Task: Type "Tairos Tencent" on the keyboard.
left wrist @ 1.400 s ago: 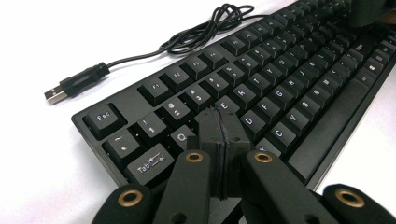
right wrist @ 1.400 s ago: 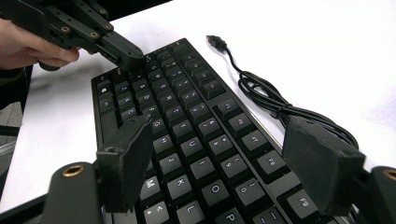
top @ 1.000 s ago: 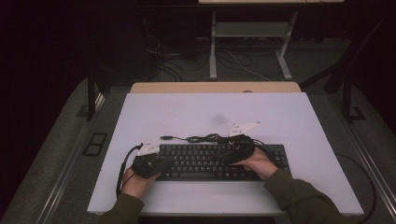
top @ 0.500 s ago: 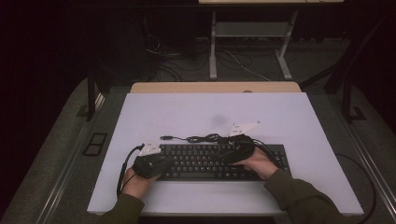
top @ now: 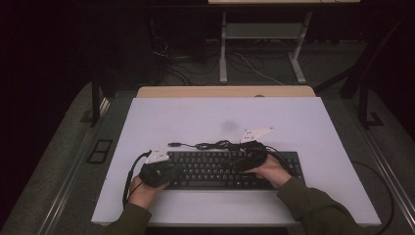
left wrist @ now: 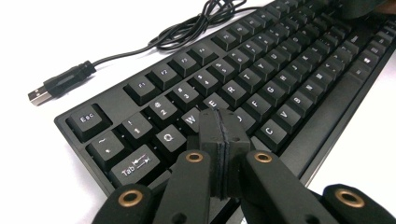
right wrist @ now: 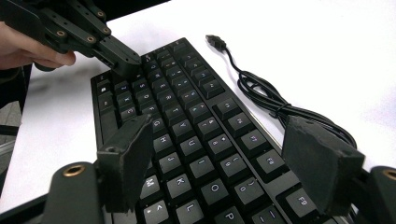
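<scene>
High view: keyboard (top: 215, 170) lies flat near the desk's (top: 293, 122) front edge, its long side along that edge, about mid-width.
Left gripper (left wrist: 224, 140): jaws pressed together with nothing between them, tips over the keys near W and E, at the keyboard's left end; whether they touch a key I cannot tell.
Right gripper (right wrist: 229, 163): jaws spread wide, holding nothing, hovering over the keyboard's right half, above the H, J, K keys and the number row.
Hands: left hand (top: 142, 192) at the keyboard's left front corner, right hand (top: 274, 171) resting on its right part.
Cable (right wrist: 266, 100): thin black cord lying in a loose bundle on the desk just behind the keyboard, ending in a USB plug (left wrist: 44, 92) that lies free on the desk beyond the Esc corner.
Materials: keyboard matt black plastic, low square caps with pale legends; jaw pads rough, dark, blocky; desk smooth, pale, matt.
Edges and room: broad bare desk behind the cable up to the back edge; open strips at left and right of the keyboard; a narrow strip in front.
</scene>
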Available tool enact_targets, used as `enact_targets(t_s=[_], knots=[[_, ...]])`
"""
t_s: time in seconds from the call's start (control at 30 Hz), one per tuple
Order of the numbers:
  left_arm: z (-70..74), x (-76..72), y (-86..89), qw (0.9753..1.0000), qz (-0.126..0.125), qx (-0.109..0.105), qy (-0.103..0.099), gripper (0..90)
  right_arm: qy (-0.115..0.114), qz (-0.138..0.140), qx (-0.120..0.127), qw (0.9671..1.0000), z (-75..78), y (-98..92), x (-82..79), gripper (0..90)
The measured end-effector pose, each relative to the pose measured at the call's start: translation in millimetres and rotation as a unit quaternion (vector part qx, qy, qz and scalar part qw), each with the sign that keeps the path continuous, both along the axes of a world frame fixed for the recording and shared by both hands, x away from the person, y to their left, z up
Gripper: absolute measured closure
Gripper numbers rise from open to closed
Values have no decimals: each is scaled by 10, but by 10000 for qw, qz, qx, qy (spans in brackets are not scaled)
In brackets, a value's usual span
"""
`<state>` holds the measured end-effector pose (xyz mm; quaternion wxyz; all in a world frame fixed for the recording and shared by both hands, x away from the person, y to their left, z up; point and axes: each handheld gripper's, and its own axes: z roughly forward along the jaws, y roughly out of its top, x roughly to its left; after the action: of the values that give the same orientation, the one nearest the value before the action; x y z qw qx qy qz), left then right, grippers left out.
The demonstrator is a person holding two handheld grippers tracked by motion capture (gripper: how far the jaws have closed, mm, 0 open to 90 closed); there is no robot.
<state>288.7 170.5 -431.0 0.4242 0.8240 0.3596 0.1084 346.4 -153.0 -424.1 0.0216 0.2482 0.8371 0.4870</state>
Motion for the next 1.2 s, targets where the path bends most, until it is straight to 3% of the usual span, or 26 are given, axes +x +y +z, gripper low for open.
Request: enact_targets(t_s=[0.17,0.4,0.8,1.2], knots=[[13,-9,8,9999,14,-116,-10,862,-8,1,-7,10000,-1,-2,1,255],[20,-23,-11,9998,-55,-206,-14,723,25,-12,-1,10000,-2,1,1,307],[17,-20,-63,9995,-83,-290,-75,411,-16,-10,28,10000,10,11,-5,487],[7,-12,-114,9993,-56,-352,-130,189,52,78,-25,10000,3,54,-17,700]])
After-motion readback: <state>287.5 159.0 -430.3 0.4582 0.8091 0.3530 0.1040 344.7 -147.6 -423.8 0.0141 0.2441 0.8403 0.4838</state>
